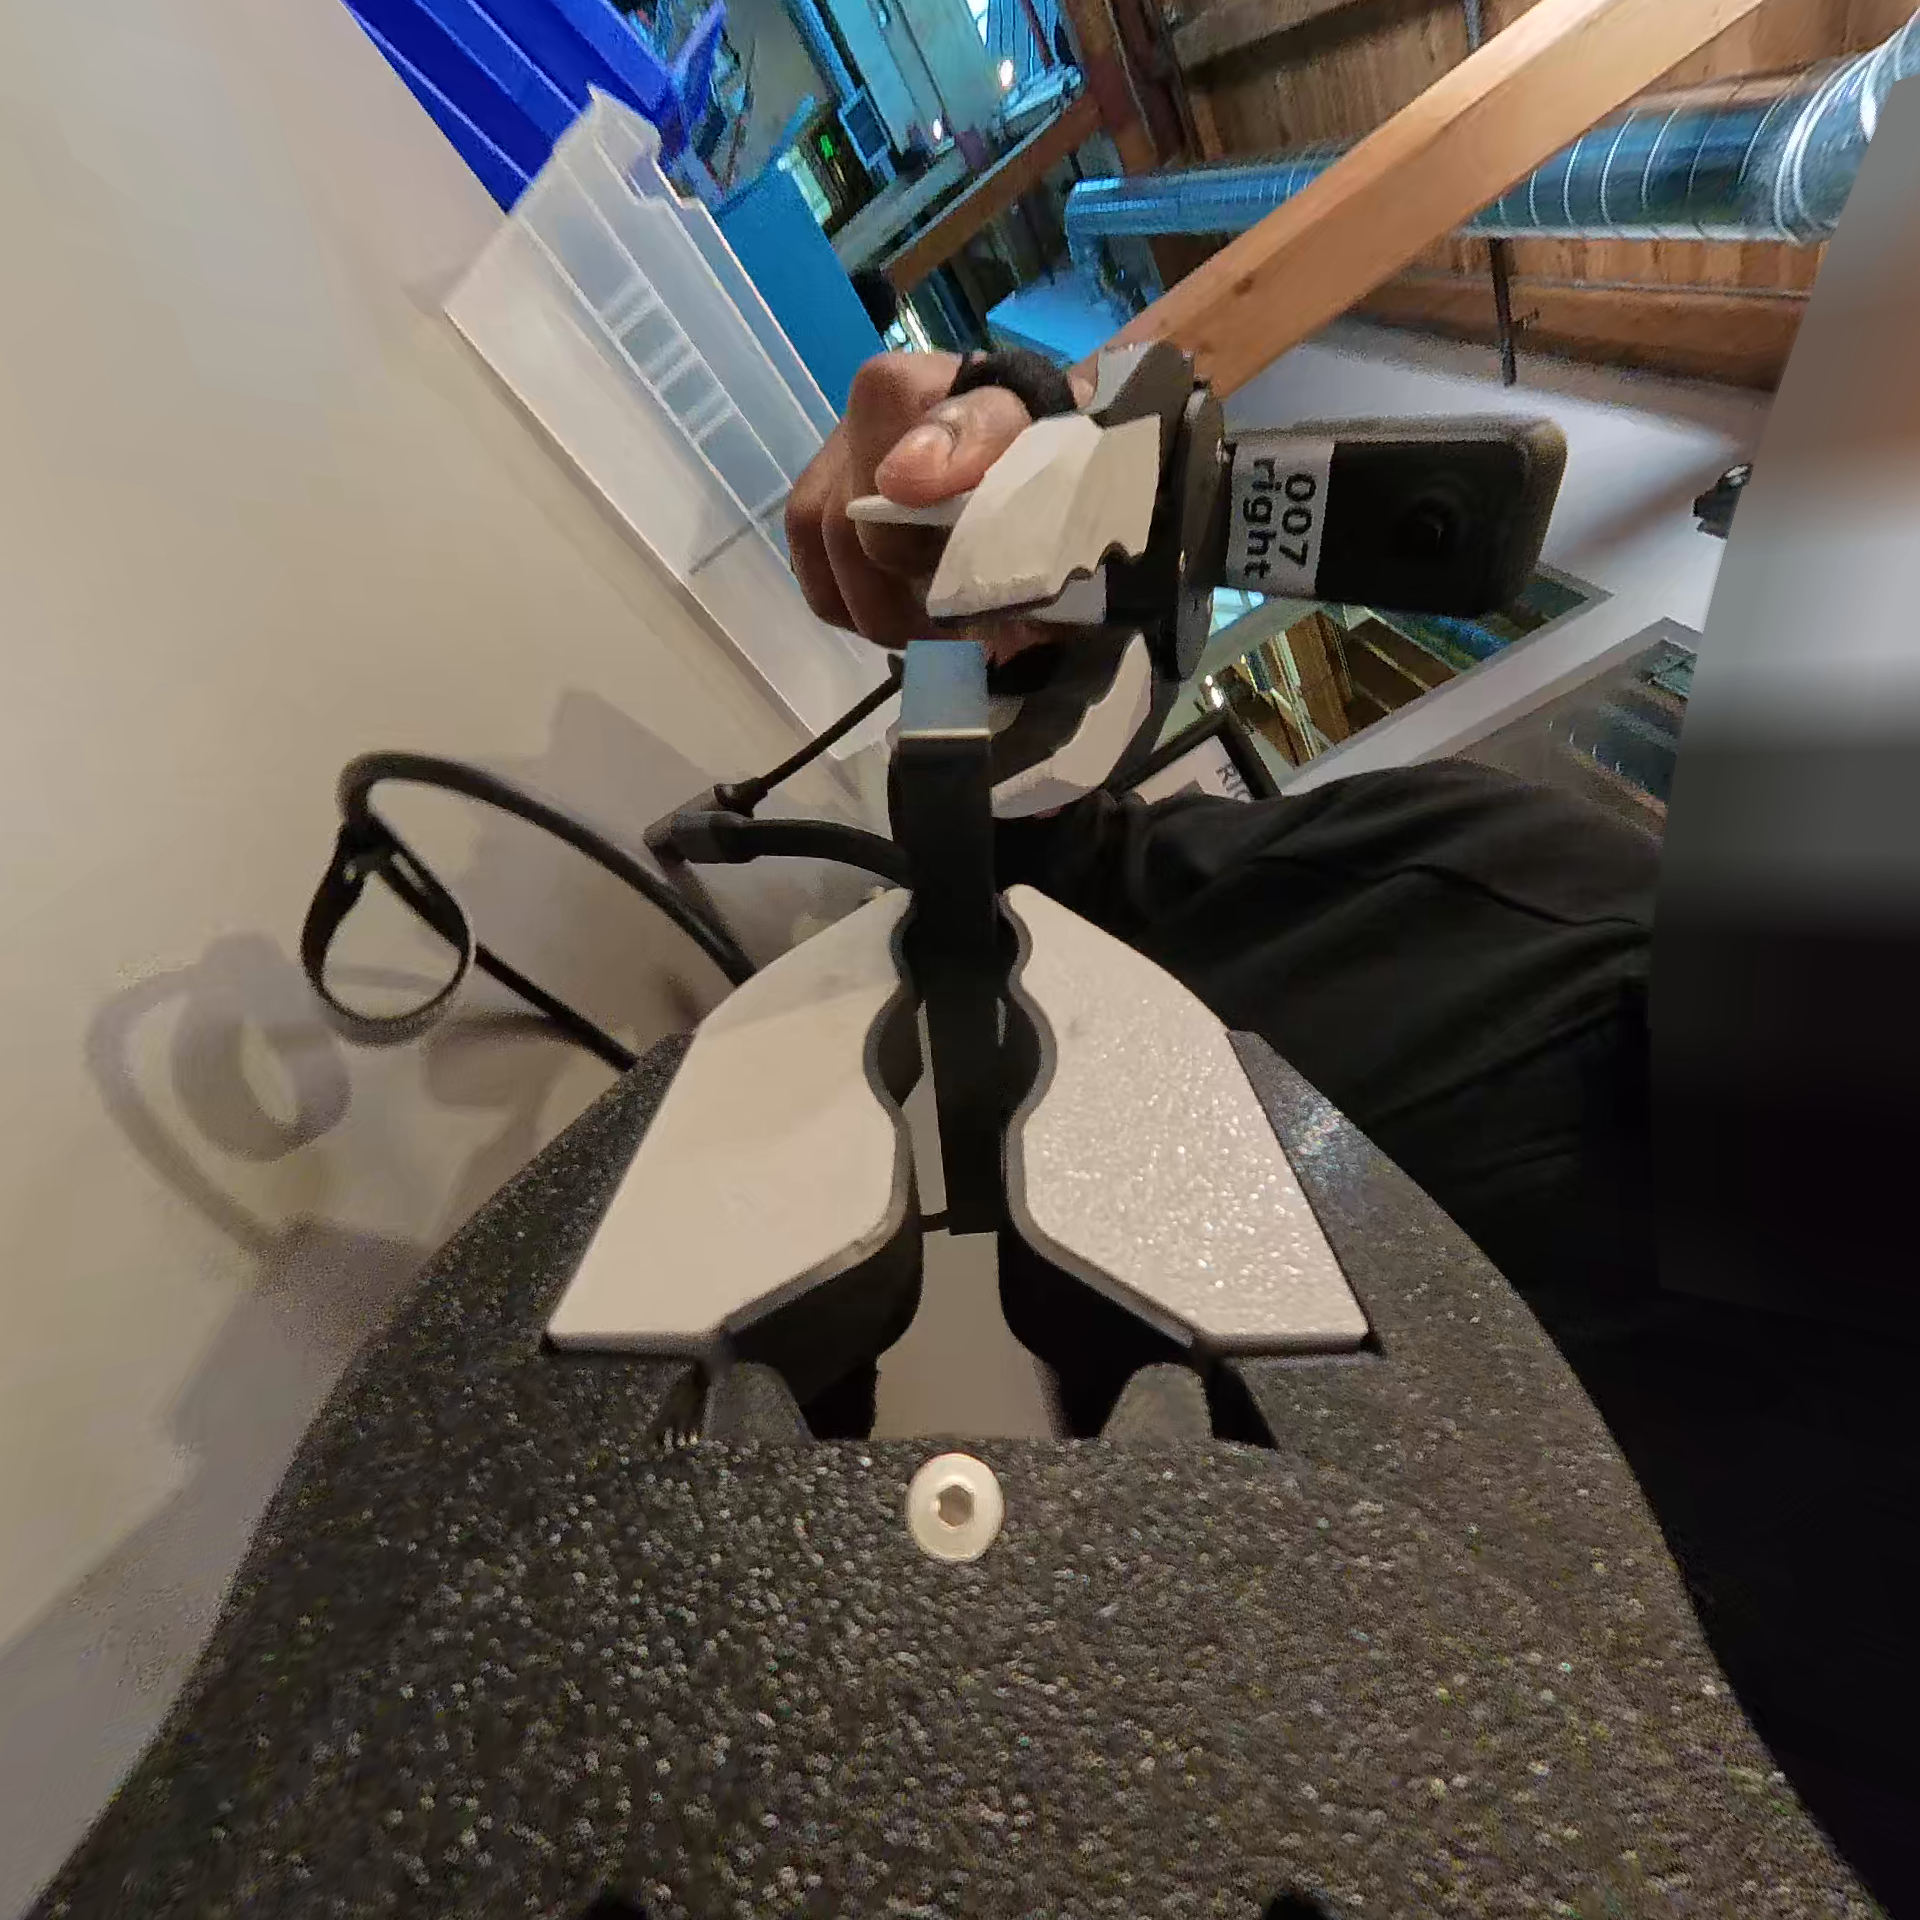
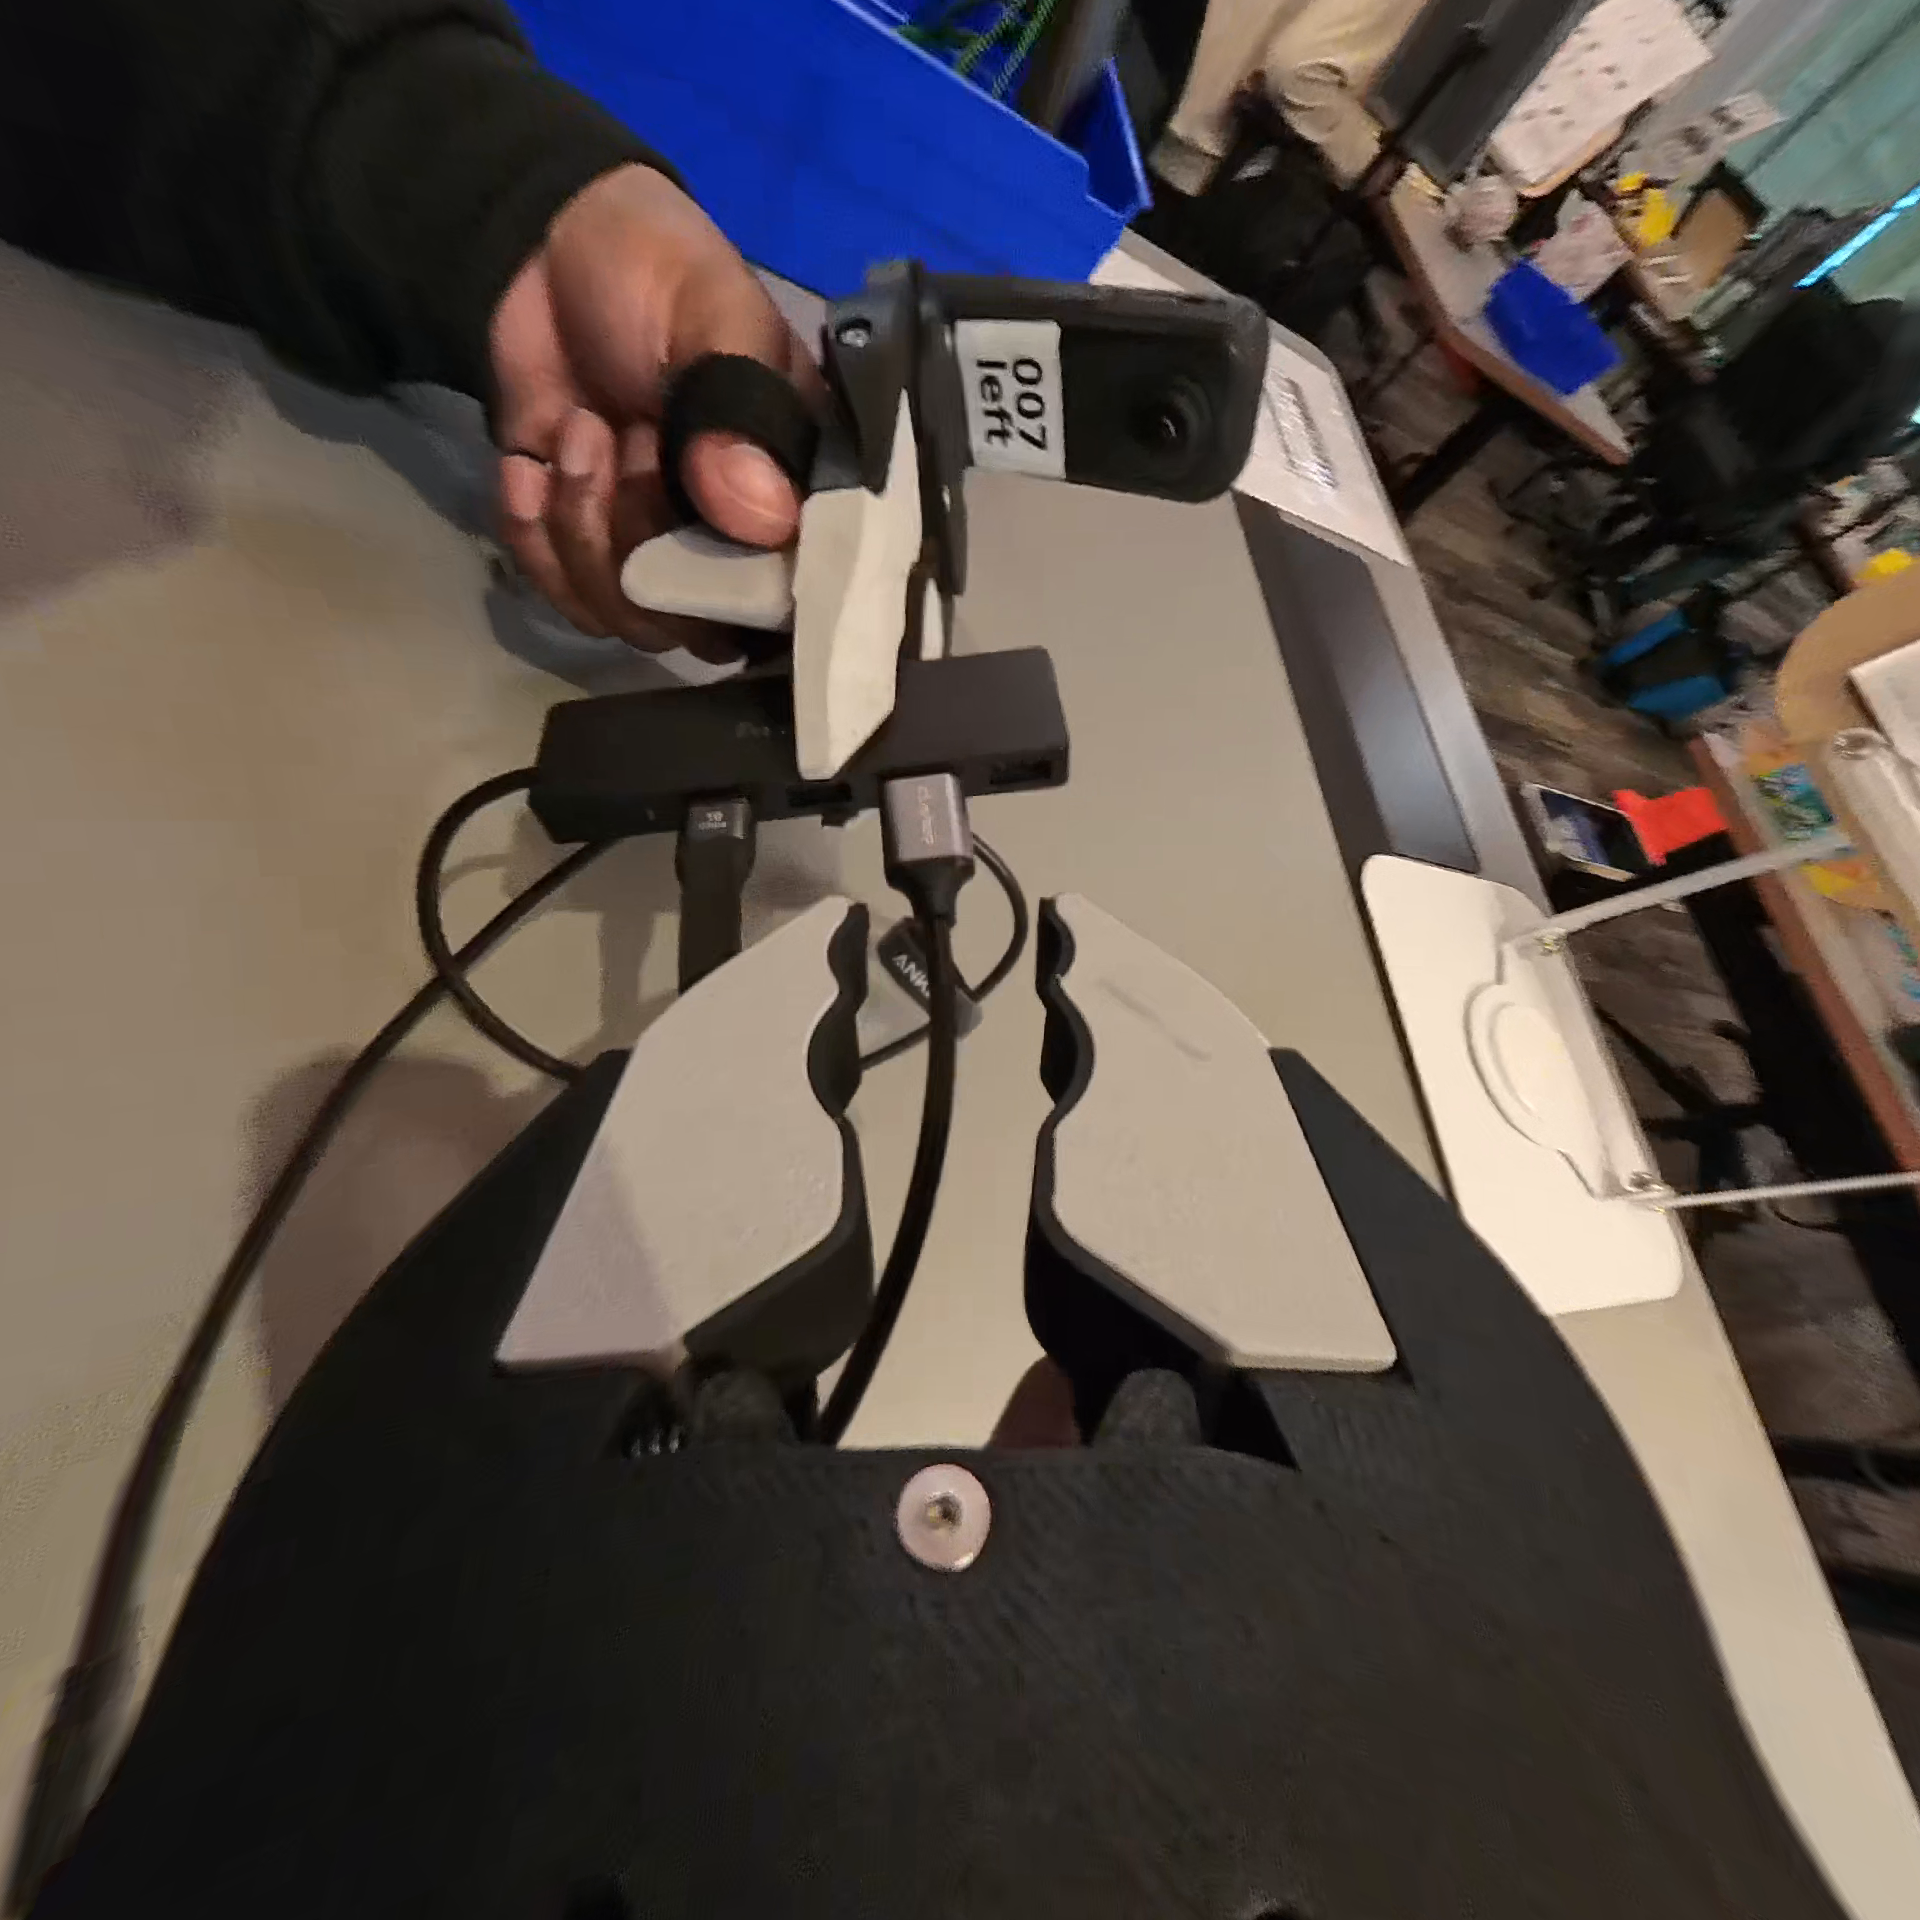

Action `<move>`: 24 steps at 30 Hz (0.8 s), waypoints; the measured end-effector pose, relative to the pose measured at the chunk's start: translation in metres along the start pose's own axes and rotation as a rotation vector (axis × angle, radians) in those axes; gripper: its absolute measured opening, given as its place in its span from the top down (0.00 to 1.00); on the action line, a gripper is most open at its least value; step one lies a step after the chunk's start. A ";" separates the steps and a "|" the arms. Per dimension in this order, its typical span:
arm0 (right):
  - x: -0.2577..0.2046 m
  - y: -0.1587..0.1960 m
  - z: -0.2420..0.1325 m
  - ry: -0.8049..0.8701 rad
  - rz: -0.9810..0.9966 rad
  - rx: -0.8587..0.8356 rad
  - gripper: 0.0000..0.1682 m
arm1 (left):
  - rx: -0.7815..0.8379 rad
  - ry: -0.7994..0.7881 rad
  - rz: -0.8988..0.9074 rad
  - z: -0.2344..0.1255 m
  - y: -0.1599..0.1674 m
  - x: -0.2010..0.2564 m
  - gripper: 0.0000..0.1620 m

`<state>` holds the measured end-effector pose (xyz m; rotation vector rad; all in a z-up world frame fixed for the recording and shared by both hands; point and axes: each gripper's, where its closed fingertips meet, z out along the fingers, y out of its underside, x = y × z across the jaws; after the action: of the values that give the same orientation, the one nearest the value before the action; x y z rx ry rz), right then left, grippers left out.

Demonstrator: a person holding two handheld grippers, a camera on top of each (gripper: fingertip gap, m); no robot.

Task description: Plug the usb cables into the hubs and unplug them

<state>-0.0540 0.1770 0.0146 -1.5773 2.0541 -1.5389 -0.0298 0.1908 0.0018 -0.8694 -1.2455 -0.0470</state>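
A black USB hub [image 2: 966,691] is held above the white table [image 2: 260,644]. My left gripper [image 1: 956,920] is shut on the hub, which shows edge-on [image 1: 940,800] between its fingers. In the right wrist view one left finger [image 2: 847,623] crosses the hub's top. A grey USB plug [image 2: 928,826] sits in a hub port, and its black cable [image 2: 925,1101] runs back between my right gripper's fingers. My right gripper [image 2: 951,925] is open just short of that plug and touches nothing. A second dark plug [image 2: 713,823] sits in a port to the left.
A black cable loop with a strap [image 1: 384,935] lies on the table to the left. A clear plastic bin [image 1: 644,312] and blue bins [image 2: 831,125] stand at the back. A white stand base [image 2: 1507,1049] sits by the table's right edge [image 2: 1558,1382]. The grippers are tip to tip, or close to it.
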 end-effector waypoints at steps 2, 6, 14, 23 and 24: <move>-0.005 -0.006 -0.004 -0.019 -0.002 -0.005 0.83 | -0.046 -0.005 -0.003 0.005 0.007 0.009 0.93; -0.020 0.001 0.005 -0.016 -0.100 -0.116 0.82 | -0.077 -0.020 -0.009 0.011 0.015 0.008 0.93; -0.029 0.025 0.027 -0.029 -0.132 -0.207 0.90 | -0.099 -0.088 -0.042 0.018 0.025 -0.014 0.93; -0.025 0.044 0.037 0.011 -0.155 -0.275 0.90 | -0.035 -0.224 0.073 0.012 0.012 -0.036 0.88; -0.027 0.044 0.038 0.004 -0.153 -0.271 0.90 | -0.015 -0.235 0.080 0.010 0.009 -0.037 0.87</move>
<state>-0.0468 0.1713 -0.0483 -1.8646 2.2716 -1.3526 -0.0470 0.1872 -0.0337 -0.9572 -1.4292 0.1129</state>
